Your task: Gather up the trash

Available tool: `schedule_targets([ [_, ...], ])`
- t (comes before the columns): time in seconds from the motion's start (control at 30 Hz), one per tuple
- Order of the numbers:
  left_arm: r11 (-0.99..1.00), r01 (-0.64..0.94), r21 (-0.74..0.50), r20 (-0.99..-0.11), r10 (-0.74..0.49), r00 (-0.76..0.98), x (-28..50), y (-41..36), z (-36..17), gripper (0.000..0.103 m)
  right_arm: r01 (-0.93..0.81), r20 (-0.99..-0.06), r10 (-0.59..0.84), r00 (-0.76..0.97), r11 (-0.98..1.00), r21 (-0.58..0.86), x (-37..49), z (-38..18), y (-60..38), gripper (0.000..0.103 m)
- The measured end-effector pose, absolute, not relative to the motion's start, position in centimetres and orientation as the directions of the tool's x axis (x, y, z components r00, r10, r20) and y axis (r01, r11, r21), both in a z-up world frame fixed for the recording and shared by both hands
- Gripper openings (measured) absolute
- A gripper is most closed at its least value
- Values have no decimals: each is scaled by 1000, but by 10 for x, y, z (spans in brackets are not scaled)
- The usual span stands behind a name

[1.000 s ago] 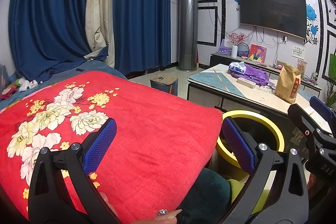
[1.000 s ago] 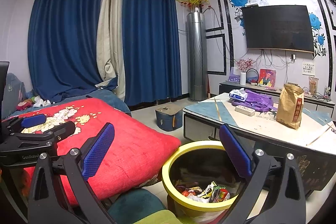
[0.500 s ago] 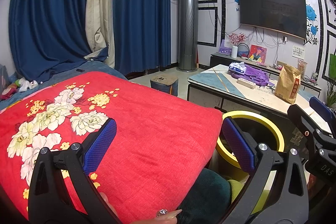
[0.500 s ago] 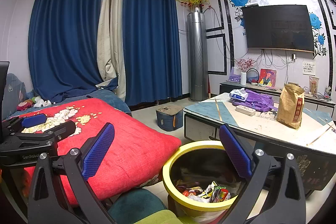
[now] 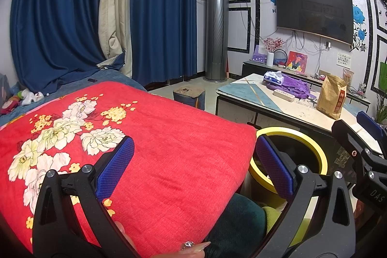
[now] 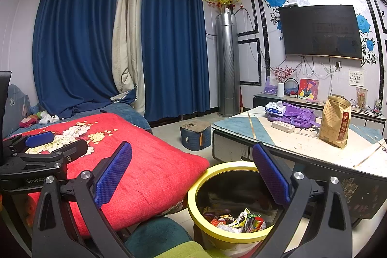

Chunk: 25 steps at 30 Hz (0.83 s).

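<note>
A yellow-rimmed trash bin (image 6: 193,187) stands on the floor between the red quilt and the coffee table, with several colourful wrappers (image 6: 238,221) at its bottom. My right gripper (image 6: 192,175) hangs open above the bin's near rim, nothing between its blue pads. In the left wrist view my left gripper (image 5: 193,168) is open and empty over the edge of the red floral quilt (image 5: 157,142), with the bin (image 5: 316,151) just to its right. The other gripper's fingers (image 5: 362,137) show at the right edge there.
A low coffee table (image 6: 302,146) carries a brown paper bag (image 6: 335,121), a purple cloth (image 6: 298,114), a tissue pack (image 6: 274,108) and a white power strip (image 6: 283,126). A small stool (image 6: 194,134) stands on the floor. A hand's fingertips (image 5: 193,246) show below the left gripper.
</note>
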State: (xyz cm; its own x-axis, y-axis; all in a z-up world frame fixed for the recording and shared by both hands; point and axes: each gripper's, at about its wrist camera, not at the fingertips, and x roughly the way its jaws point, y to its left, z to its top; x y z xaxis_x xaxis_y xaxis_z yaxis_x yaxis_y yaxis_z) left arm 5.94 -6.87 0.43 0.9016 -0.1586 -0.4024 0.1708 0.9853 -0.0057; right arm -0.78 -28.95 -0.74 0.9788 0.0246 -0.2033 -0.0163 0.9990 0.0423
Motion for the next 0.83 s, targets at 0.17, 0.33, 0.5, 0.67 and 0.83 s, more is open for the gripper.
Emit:
schedule_targets([
  [0.17,985,172,-6,-403,-160,901,60,-69,4,93,-18,-203,26,979,999,43,-8,-7,-290,97],
  [0.33,986,165,-6,-411,-153,899,61,-70,1,93,-15,-207,24,978,999,43,-7,-8,-289,97],
  [0.5,986,165,-2,-423,-151,893,62,-72,-2,92,-13,-216,23,976,999,48,-6,-12,-287,97],
  [0.67,987,161,-11,-449,-149,881,67,-72,-5,93,-14,-236,25,971,999,51,-2,-13,-287,97],
  [0.83,993,91,-74,-490,-116,864,78,-51,-7,93,-39,-340,63,938,996,75,21,-11,-283,97],
])
